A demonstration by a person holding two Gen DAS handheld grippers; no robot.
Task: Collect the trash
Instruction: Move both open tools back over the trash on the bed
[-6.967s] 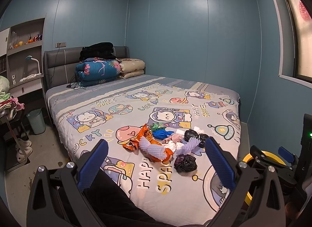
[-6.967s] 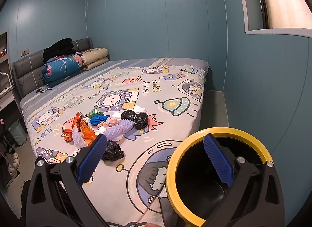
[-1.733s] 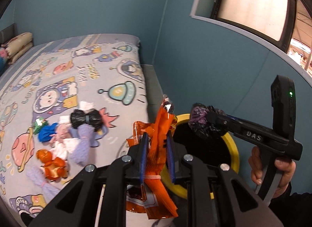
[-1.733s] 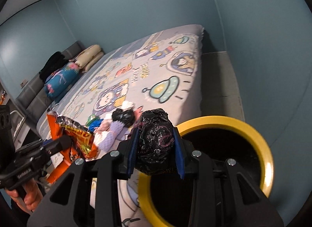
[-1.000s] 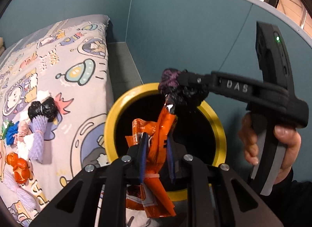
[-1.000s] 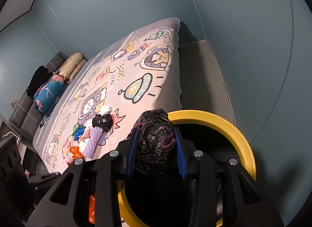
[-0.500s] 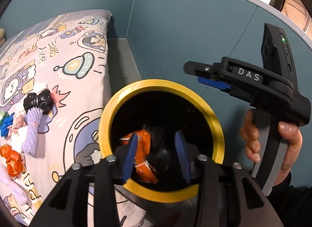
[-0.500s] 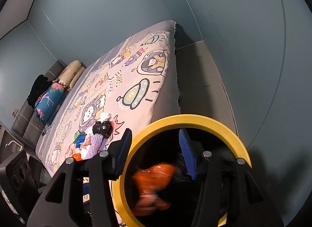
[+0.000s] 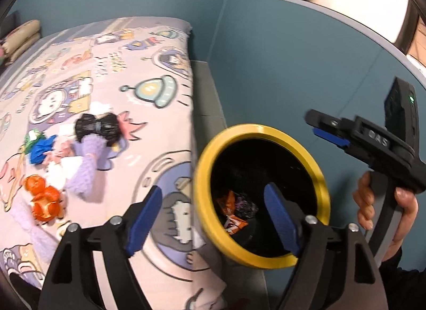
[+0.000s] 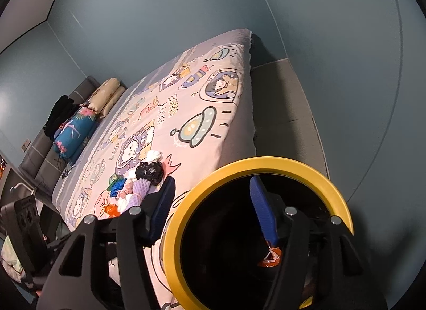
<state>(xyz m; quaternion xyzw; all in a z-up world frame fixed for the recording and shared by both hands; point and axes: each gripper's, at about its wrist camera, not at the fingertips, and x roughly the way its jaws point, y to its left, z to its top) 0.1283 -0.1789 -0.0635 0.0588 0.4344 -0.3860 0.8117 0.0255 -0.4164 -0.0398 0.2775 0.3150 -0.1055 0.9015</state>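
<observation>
A black bin with a yellow rim (image 9: 202, 176) (image 10: 266, 163) stands on the floor beside the bed. Inside it lie an orange snack wrapper (image 9: 230, 215) (image 10: 269, 256) and a crumpled black bag (image 9: 246, 204). My left gripper (image 9: 213, 219) is open and empty, low over the bin's near rim. My right gripper (image 10: 213, 208) is open and empty above the bin mouth; it also shows in the left wrist view (image 9: 330, 134). More trash lies on the bed: a black bag (image 9: 97, 127) (image 10: 149, 171), purple foam netting (image 9: 85, 168), orange wrappers (image 9: 44, 200), blue and green scraps (image 9: 40, 147).
The bed with a cartoon space sheet (image 9: 106, 51) (image 10: 186, 102) fills the left. A narrow grey floor strip (image 10: 282, 112) runs between the bed and the blue wall (image 9: 279, 56). Pillows and folded bedding (image 10: 77, 123) lie at the headboard.
Both grippers have opened wider and pulled back from the bin. The orange wrapper and the black bag, dropped just before, now lie at the bin's bottom. The left view has swung toward the bed.
</observation>
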